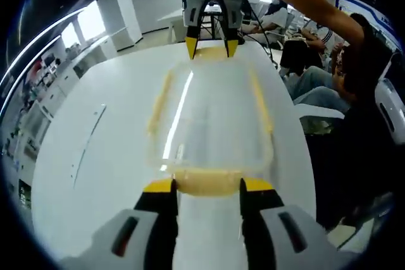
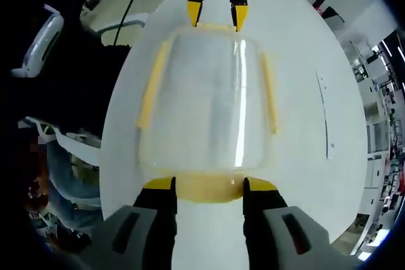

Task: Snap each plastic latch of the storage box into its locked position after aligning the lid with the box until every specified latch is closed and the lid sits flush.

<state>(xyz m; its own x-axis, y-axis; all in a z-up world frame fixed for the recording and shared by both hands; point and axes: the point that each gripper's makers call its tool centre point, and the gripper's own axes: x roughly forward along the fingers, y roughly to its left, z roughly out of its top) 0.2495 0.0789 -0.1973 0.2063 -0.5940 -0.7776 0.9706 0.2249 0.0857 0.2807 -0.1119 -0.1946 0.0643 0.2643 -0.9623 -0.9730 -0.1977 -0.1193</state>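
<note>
The storage box (image 1: 209,124) lies flat on the white table (image 1: 95,156), clear-walled with its clear lid (image 2: 205,99) on top, and I have 1 claw at each short end of it. In the left gripper view, my left gripper (image 1: 209,186) sits at the near end: its 2 yellow-tipped jaws stand apart, 1 on either side of the near yellow latch (image 1: 209,181), touching or almost touching its ends; I cannot tell whether they press it. Across the box, my right gripper (image 1: 214,45) comes down at the far end, jaws apart over the far latch (image 1: 212,55).

In the right gripper view the same holds from the other side: my right gripper (image 2: 207,186) straddles its yellow end latch (image 2: 207,189), jaws apart at medium width, and the left gripper (image 2: 217,12) stands at the opposite end. The 2 long side latches (image 2: 152,86) run along the box's long edges, between my claws. Whether any latch is snapped home I cannot tell. Seated people (image 1: 329,74) are beside the table.
</note>
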